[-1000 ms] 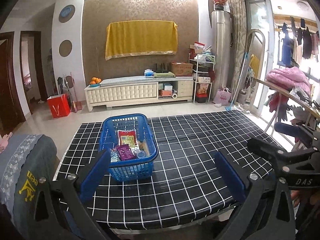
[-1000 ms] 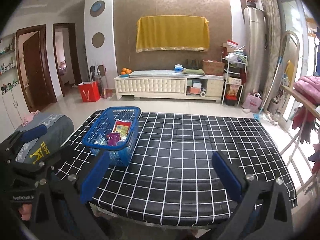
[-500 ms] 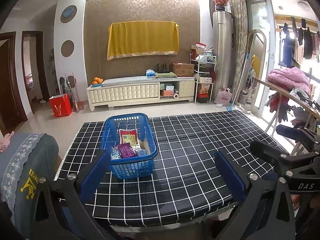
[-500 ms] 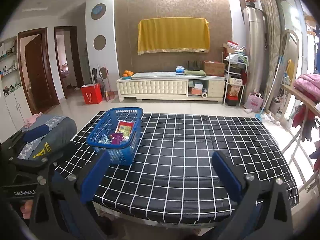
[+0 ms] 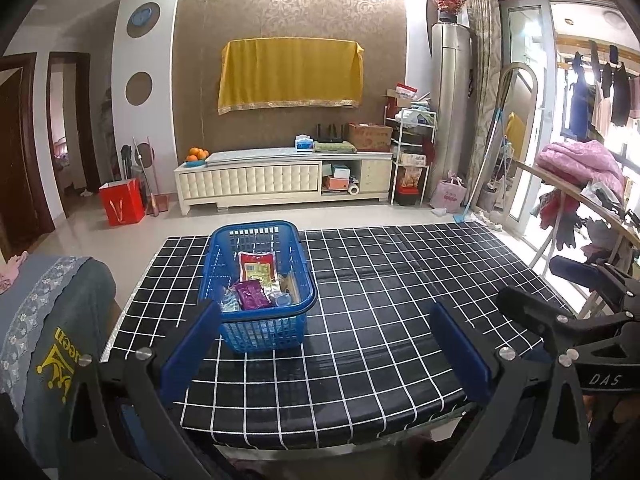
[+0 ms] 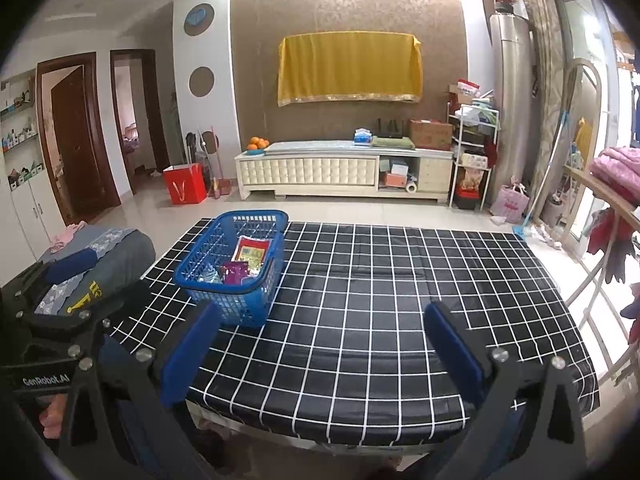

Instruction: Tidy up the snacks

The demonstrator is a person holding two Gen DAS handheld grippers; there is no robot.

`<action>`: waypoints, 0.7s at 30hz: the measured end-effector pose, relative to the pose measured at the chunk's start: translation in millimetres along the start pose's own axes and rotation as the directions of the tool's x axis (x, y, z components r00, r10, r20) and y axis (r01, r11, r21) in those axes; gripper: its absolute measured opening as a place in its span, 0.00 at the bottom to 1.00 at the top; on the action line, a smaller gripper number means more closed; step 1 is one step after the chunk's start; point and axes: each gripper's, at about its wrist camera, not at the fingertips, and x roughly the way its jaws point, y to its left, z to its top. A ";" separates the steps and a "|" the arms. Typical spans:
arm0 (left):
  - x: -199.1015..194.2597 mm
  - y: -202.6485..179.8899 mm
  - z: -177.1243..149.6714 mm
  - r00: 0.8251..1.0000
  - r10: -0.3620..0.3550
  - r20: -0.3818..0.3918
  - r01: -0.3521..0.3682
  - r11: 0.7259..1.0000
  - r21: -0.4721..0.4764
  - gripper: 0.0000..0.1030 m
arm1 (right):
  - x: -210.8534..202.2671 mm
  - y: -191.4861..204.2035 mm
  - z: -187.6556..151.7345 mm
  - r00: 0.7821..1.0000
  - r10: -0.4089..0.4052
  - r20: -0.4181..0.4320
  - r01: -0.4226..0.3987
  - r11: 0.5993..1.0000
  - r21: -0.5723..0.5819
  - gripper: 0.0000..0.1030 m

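A blue plastic basket [image 5: 256, 286] stands on the left part of the black checked table [image 5: 380, 312]. It holds several snack packets, among them a red and yellow one [image 5: 258, 270] and a purple one [image 5: 252, 294]. The basket also shows in the right wrist view [image 6: 234, 268]. My left gripper [image 5: 326, 346] is open and empty, held back over the table's near edge, to the right of the basket. My right gripper [image 6: 320, 344] is open and empty, also back at the near edge, and shows in the left wrist view [image 5: 580, 308] at the right.
A chair back with a grey cloth [image 5: 52, 320] stands at the table's left. A clothes rack with pink bedding [image 5: 580, 168] stands to the right. A white TV cabinet [image 5: 280, 180] and a red bag [image 5: 122, 202] are across the floor.
Both grippers have drawn back and slightly up from the table. The basket and its snacks have stayed put.
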 end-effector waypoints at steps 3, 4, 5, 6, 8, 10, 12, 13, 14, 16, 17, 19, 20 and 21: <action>-0.3 2.0 -0.6 1.000 -0.002 -0.003 0.002 1.000 -0.005 1.00 | 0.1 -0.1 0.0 1.000 0.002 -0.001 -0.002 1.000 0.000 1.00; -0.1 2.4 0.0 1.000 -0.004 -0.004 0.004 1.000 -0.006 1.00 | 0.4 -0.2 0.2 1.000 0.004 0.000 -0.004 1.000 0.001 1.00; -0.7 3.3 -0.1 1.000 -0.005 -0.004 0.005 1.000 -0.006 1.00 | 0.6 0.1 -0.3 1.000 0.004 0.000 -0.004 1.000 0.001 1.00; -0.8 3.6 -0.1 1.000 -0.004 -0.004 0.004 1.000 -0.006 1.00 | 0.6 0.1 -0.2 1.000 0.007 -0.001 -0.007 1.000 0.002 1.00; -1.0 3.6 -0.4 1.000 -0.001 -0.004 0.001 1.000 -0.003 1.00 | 0.9 0.6 -0.2 1.000 0.008 -0.001 -0.008 1.000 0.004 1.00; -1.4 3.2 -0.6 1.000 0.001 -0.002 -0.001 1.000 -0.005 1.00 | 0.9 0.9 -0.7 1.000 0.010 -0.001 -0.010 1.000 0.003 1.00; -1.4 3.3 -0.5 1.000 -0.001 -0.001 0.001 1.000 -0.008 1.00 | 1.1 0.8 -1.1 1.000 0.010 -0.002 -0.010 1.000 0.003 1.00; -1.1 3.5 -0.4 1.000 -0.002 -0.003 0.002 1.000 -0.009 1.00 | 1.0 0.9 -1.6 1.000 0.010 -0.002 -0.010 1.000 0.004 1.00; -0.8 3.7 -0.5 1.000 -0.002 -0.004 0.002 1.000 -0.009 1.00 | 1.1 0.8 -1.6 1.000 0.010 -0.002 -0.010 1.000 0.003 1.00; -0.4 3.4 -0.5 1.000 0.001 -0.006 -0.001 1.000 -0.008 1.00 | 0.8 0.6 -1.6 1.000 0.009 -0.004 -0.009 1.000 0.004 1.00; -0.3 3.5 -0.2 1.000 0.004 -0.006 -0.004 1.000 -0.008 1.00 | 1.0 0.8 -1.7 1.000 0.009 -0.005 -0.009 1.000 0.003 1.00; -0.7 3.1 -0.2 1.000 0.006 -0.007 -0.006 1.000 -0.007 1.00 | 0.7 0.5 -1.4 1.000 0.011 -0.007 -0.011 1.000 0.004 1.00; -1.0 2.7 0.0 1.000 0.005 -0.007 -0.005 1.000 -0.006 1.00 | 0.5 1.1 -1.6 1.000 0.011 -0.007 -0.011 1.000 0.005 1.00; -1.0 2.5 0.1 1.000 0.005 -0.005 -0.005 1.000 -0.007 1.00 | -0.1 0.9 -1.4 1.000 0.011 -0.005 -0.011 1.000 0.006 1.00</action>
